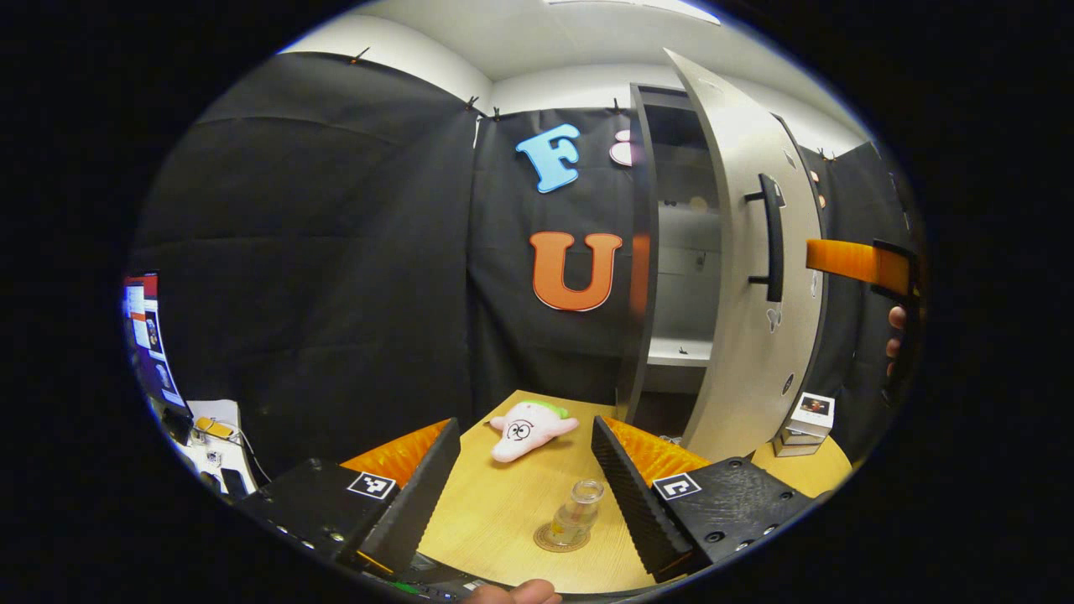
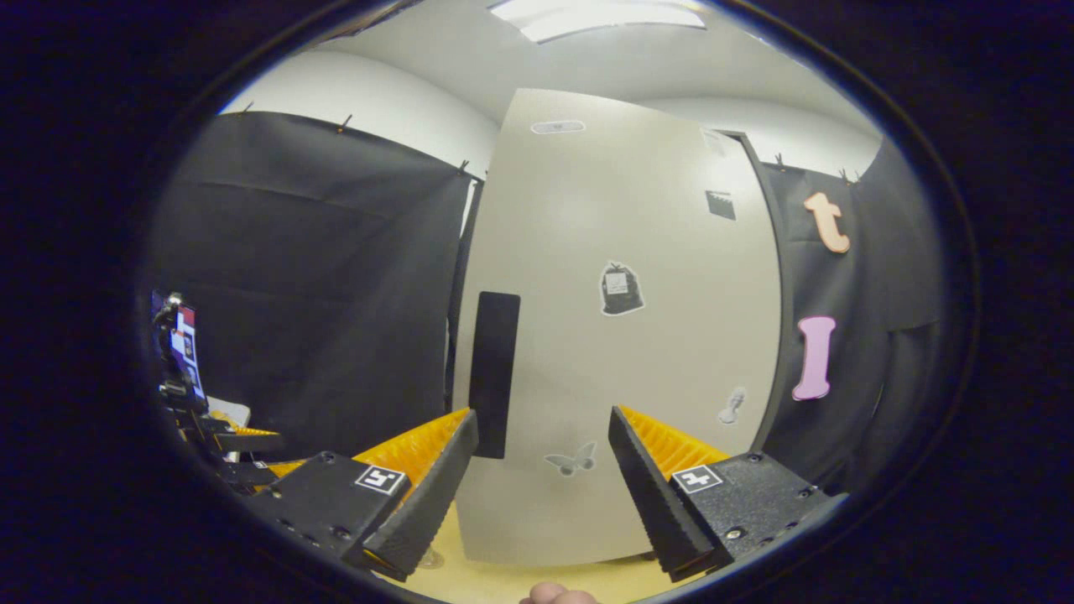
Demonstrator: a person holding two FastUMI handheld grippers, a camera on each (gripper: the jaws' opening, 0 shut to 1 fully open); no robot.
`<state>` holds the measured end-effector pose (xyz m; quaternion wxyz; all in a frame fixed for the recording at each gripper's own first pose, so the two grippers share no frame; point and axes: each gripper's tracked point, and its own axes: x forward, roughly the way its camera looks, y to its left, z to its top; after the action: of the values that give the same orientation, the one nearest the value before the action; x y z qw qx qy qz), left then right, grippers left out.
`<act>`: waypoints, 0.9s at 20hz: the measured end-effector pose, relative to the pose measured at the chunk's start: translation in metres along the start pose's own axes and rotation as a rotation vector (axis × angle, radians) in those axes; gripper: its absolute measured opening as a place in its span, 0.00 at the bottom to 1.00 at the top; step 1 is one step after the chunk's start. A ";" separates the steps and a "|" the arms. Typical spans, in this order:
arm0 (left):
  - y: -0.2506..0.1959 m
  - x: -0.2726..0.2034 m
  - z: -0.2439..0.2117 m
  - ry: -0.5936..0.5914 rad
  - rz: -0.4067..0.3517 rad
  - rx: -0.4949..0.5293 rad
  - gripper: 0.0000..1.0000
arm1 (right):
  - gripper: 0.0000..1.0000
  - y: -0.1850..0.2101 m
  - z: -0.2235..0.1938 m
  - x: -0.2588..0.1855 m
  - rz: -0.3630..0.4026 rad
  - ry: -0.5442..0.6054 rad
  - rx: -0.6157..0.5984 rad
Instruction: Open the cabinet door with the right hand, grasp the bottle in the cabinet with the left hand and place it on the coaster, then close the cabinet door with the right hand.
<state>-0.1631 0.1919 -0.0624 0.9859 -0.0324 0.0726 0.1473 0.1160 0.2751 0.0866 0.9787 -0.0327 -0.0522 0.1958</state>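
A small clear bottle (image 1: 579, 507) stands upright on a round coaster (image 1: 560, 539) on the wooden table (image 1: 491, 512). It sits between the wide-apart fingers of my left gripper (image 1: 525, 424), closer to the right finger (image 1: 638, 495); neither finger presses it. The grey cabinet door (image 1: 751, 335) stands open, its dark handle (image 1: 772, 239) facing me and the shelves (image 1: 684, 277) inside visible. In the left gripper view my right gripper (image 1: 868, 264) hovers right of the door, held by a hand. In the right gripper view it (image 2: 544, 415) is open, facing the door (image 2: 621, 335) beside the handle (image 2: 493, 373).
A pink star plush toy (image 1: 530, 428) lies on the table beyond the bottle. Two small white boxes (image 1: 805, 424) are stacked at the door's foot on the right. A monitor (image 1: 147, 335) and a cluttered desk stand far left.
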 end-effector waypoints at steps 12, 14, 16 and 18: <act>-0.006 0.006 0.020 0.015 -0.074 0.001 0.95 | 1.00 0.008 -0.035 0.041 -0.090 0.107 0.083; -0.010 0.008 0.026 -0.001 -0.086 0.005 0.95 | 1.00 0.001 -0.037 0.038 -0.128 0.110 0.076; -0.014 0.009 0.036 -0.028 -0.098 0.002 0.95 | 0.99 -0.001 -0.037 0.034 -0.162 0.104 0.056; -0.014 0.009 0.044 -0.057 -0.095 0.004 0.95 | 1.00 -0.001 -0.034 0.027 -0.188 0.083 0.042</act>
<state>-0.1445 0.1848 -0.0201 0.9935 -0.0295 0.0432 0.1008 0.1450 0.2835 0.0558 0.9945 -0.0154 -0.0103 0.1028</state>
